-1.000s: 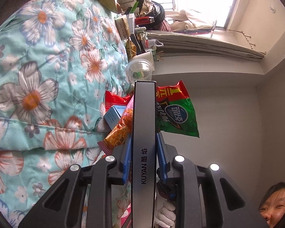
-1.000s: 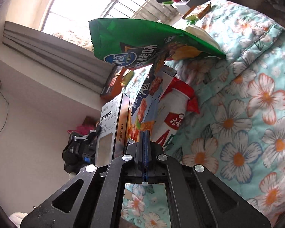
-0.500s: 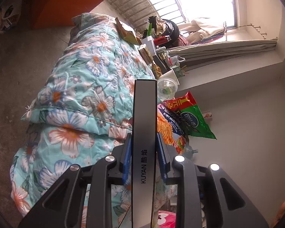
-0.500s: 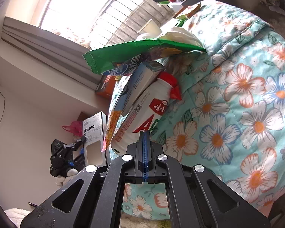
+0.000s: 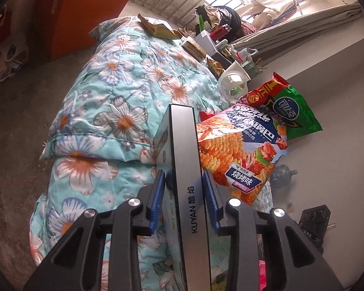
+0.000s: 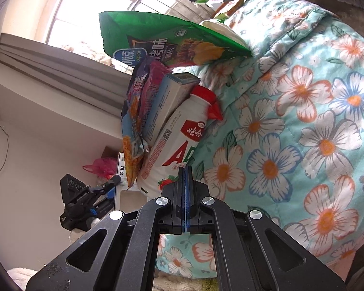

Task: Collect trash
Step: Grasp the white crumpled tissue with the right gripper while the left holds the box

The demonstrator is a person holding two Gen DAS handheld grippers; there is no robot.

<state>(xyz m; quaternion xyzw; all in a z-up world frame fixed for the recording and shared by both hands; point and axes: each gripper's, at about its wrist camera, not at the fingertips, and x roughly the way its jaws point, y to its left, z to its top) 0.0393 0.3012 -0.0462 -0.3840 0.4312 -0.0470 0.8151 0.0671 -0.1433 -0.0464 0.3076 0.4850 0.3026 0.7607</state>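
Clamping the grey box (image 5: 185, 169), our left gripper (image 5: 184, 189) holds it beside the floral quilt (image 5: 114, 101). Our right gripper (image 6: 185, 189), fingers together, pinches stacked trash: green bag (image 6: 162, 41), carton (image 6: 167, 104), white bottle (image 6: 177, 145).

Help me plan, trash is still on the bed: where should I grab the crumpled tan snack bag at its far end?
Probably pinch a raised fold along the tan snack bag, coming down from above the quilt: it lies crumpled and low on the cover, leaving no side to slide under.

Both wrist views, tilted, share nearby quilt (image 5: 114, 92), seemingly
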